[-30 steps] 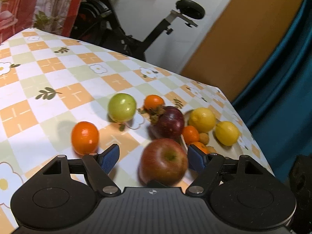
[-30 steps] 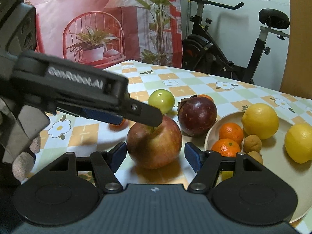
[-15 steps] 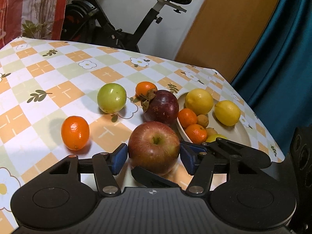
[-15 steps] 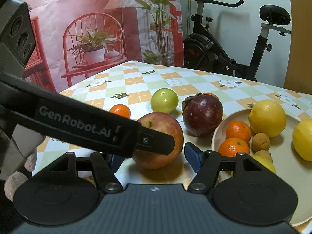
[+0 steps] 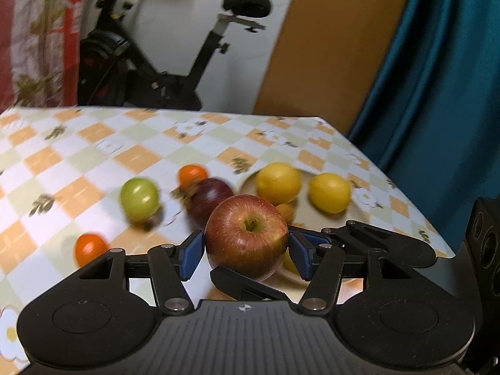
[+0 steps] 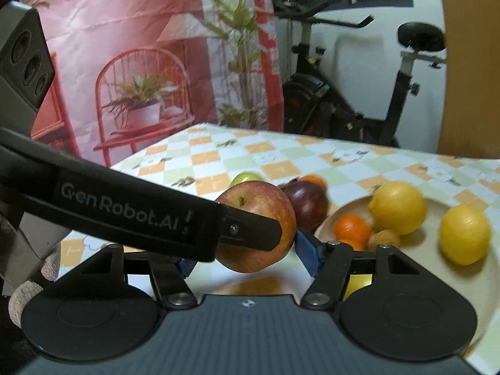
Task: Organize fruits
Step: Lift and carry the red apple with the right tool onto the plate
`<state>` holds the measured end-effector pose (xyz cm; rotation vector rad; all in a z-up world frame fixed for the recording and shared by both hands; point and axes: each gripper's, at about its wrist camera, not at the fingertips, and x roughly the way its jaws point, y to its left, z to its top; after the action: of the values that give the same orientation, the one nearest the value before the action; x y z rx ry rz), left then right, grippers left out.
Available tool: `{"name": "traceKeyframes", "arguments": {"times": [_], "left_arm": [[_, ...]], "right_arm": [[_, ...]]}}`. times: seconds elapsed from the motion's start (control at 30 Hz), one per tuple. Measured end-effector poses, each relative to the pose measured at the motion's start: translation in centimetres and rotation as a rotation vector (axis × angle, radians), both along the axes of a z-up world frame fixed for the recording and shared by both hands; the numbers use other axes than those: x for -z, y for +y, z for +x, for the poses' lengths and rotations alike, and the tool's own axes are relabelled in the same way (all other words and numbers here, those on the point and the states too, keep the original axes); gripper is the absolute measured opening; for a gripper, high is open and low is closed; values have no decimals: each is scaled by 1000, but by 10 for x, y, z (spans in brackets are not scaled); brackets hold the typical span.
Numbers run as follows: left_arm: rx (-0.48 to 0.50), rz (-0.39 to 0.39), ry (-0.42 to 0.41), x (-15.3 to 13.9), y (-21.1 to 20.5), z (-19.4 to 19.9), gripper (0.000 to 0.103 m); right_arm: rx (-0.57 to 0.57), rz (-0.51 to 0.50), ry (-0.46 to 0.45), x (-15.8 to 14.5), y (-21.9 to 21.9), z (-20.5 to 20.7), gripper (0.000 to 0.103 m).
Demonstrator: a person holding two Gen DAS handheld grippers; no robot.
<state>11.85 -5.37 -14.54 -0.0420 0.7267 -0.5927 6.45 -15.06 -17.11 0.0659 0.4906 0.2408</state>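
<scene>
A red apple (image 5: 247, 234) hangs just above the checked tablecloth, its shadow under it. My left gripper (image 5: 247, 250) is shut on it, a blue pad pressed to each side. My right gripper (image 6: 247, 257) straddles the same apple (image 6: 259, 218) crosswise. Its right pad touches the fruit, and its left pad is hidden behind the left gripper's black finger (image 6: 140, 212). The apple stays fixed between the right jaws. In the left wrist view the right gripper's fingers (image 5: 384, 243) reach in beside and beneath the apple.
A cream plate (image 6: 431, 247) to the right holds two lemons (image 5: 278, 182) (image 5: 329, 192), small oranges and brown fruits. A green apple (image 5: 139, 198), a dark purple fruit (image 5: 209, 200) and two oranges (image 5: 90, 247) (image 5: 192, 173) lie on the cloth. An exercise bike stands behind the table.
The left gripper closed from wide open onto the red apple. The apple then rose off the cloth, with both grippers moving up around it.
</scene>
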Motion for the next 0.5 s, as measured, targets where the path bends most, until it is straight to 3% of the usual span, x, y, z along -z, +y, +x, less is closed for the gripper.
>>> {"name": "traceKeyframes", "arguments": {"times": [0.23, 0.5], "left_arm": [[92, 22, -20, -10, -48, 8, 63], [173, 31, 32, 9, -97, 26, 63]], "right_arm": [[103, 13, -22, -17, -38, -13, 66], [229, 16, 16, -13, -87, -16, 66]]}}
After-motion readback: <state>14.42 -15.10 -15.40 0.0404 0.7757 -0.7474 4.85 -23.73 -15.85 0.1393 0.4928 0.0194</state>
